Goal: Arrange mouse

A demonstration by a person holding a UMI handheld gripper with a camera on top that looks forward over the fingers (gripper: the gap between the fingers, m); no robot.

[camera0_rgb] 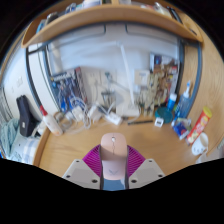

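Nearest the lens, the tongs (113, 170) sit narrow, their two magenta pads (96, 160) pressed against the sides of a pale pinkish, round-topped object (114, 152) held upright between them; it may be the mouse seen end-on, but its shape alone does not settle that. Grey finger bodies flank the pads on either side.

Ahead of the tongs lies an open stretch of wooden bench (85, 140), bare from the fingertips up to the clutter along the back wall. That is the widest free room; both sides are hemmed in. To one side stands a red-and-white tube (200, 124) beside a blue-capped bottle (187, 93) and small blue items. To the other side a dark object (25, 113) stands at the bench edge, with a tangle of cables and tools (70, 100) behind it. A wooden shelf (110, 17) curves overhead, carrying items too small to tell.

No hand shows.
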